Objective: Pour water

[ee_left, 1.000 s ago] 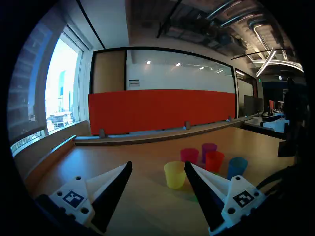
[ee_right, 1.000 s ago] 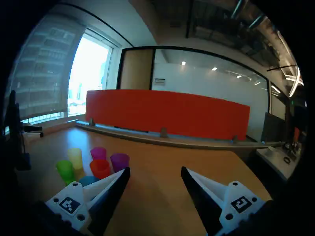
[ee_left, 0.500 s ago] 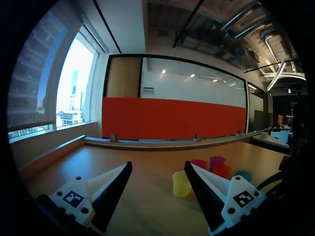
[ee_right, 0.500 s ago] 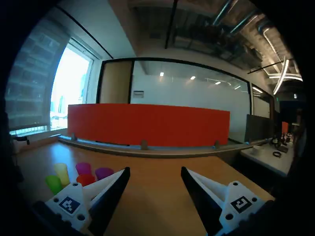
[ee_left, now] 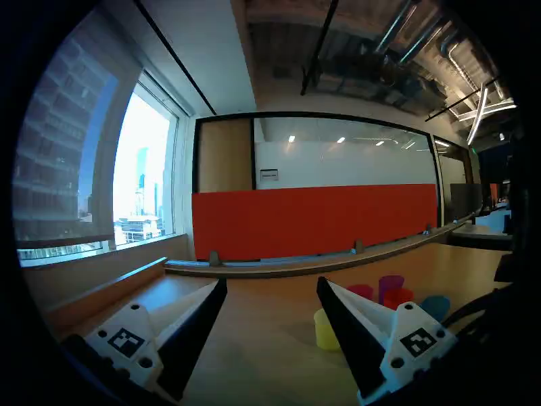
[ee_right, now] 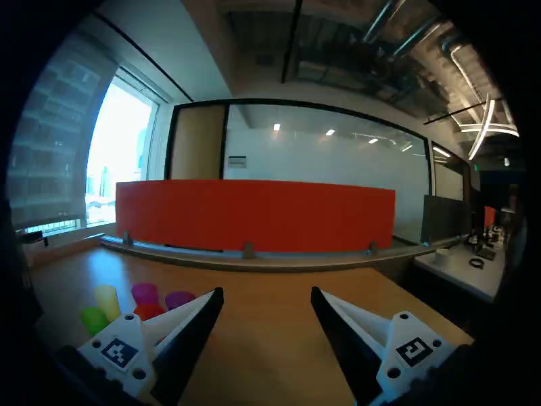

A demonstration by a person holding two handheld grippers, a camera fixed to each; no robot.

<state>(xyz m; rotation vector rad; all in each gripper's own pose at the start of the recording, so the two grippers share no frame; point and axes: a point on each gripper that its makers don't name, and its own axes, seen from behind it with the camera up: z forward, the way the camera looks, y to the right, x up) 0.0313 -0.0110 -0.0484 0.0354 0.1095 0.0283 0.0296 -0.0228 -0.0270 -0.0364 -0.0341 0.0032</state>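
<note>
On the wooden worktop [ee_right: 270, 338], a cluster of coloured cups [ee_right: 145, 294] stood beyond the left finger of the right hand-held gripper [ee_right: 266, 291] and the right finger of the left hand-held gripper [ee_left: 270, 280], both released and empty, facing an orange partition [ee_right: 257, 213] and a bright window [ee_right: 115, 162].

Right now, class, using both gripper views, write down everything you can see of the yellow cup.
The yellow cup is a translucent, plastic-looking tumbler standing upright, mouth up, on the wooden table. It sits at the edge of a cluster of coloured cups, beside the green cup and pink cup; whether they touch is unclear. In the left gripper view a finger of the open left hand-held gripper covers one side. Nothing grips it; its contents cannot be told.
</note>
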